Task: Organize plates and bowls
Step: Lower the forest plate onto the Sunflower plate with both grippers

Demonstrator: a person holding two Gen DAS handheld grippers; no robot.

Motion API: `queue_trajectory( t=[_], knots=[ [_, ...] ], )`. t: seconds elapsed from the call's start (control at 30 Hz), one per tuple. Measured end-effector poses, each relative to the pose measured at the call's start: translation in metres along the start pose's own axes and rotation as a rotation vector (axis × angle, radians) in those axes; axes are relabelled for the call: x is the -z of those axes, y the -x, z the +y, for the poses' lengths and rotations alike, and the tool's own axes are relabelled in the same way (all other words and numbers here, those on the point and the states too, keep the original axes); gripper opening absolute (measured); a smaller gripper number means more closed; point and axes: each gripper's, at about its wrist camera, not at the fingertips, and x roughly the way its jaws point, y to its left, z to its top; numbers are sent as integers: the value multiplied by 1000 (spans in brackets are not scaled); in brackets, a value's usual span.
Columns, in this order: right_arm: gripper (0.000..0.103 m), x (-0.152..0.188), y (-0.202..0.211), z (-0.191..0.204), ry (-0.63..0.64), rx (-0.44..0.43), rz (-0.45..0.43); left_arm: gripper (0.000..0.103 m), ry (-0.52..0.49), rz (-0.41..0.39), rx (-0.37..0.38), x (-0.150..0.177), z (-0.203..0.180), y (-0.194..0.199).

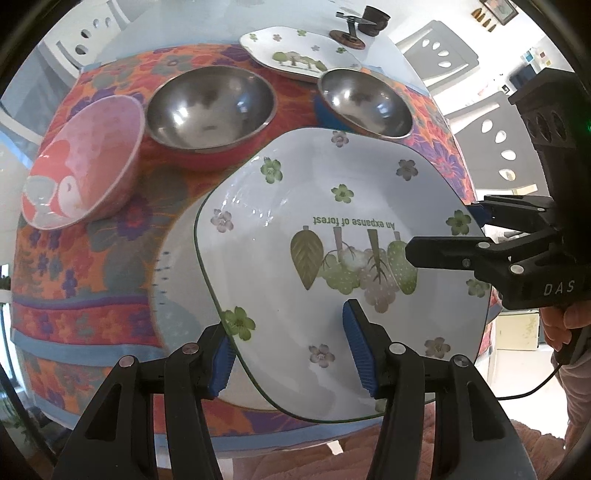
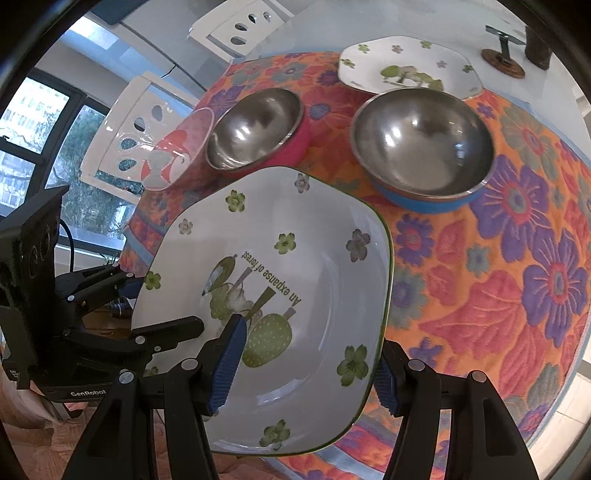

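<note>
I hold the square white plate (image 1: 332, 236) between both tools, lifted clear of the flowered cloth (image 1: 92, 280) and tilted. My left gripper (image 1: 291, 354) is clamped on the plate's near rim, one blue ribbed pad on the upper face, the other under the edge. My right gripper (image 2: 306, 365) grips the opposite rim the same way, one pad inside the dish, the other beneath its outer edge. Each tool shows in the other's camera, reaching in from the side.

The plate's far edge hangs close to the bowls. In the left wrist view its upper corner overlaps the rim of the steel bowl with a blue base (image 1: 365, 101), and the steel bowl with a red base (image 1: 210, 107) sits just beyond its left shoulder. The pink bowl (image 1: 85, 162) leans on its side further left, touching the red-based bowl. Open cloth lies on the right in the right wrist view, wide and unoccupied toward the table's rim.

Behind the bowls rests a second white plate (image 2: 410, 68), same flower print, partly on the cloth and partly on the pale tabletop (image 2: 369, 22). Beyond it stand a small metal stand on a round base (image 2: 504, 59) and a dark cup (image 1: 375, 20). White chairs with oval cut-outs (image 2: 136, 125) ring the table.

The plate is glossy ceramic, rounded corners, green rim line, printed trees and small flowers. The bowls are polished, hemispherical steel. The cloth is thick, quilted, orange, purple and red.
</note>
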Motion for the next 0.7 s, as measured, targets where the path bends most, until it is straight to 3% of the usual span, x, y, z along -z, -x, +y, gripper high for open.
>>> queue_trajectory(
  t=[0.33, 0.7],
  knots=[
    [62, -6, -23, 32, 11, 5, 21, 51, 21, -3, -4, 5, 37, 5],
    [61, 2, -44, 45, -1, 19, 66, 50, 27, 34, 17, 17, 50, -4]
  ],
)
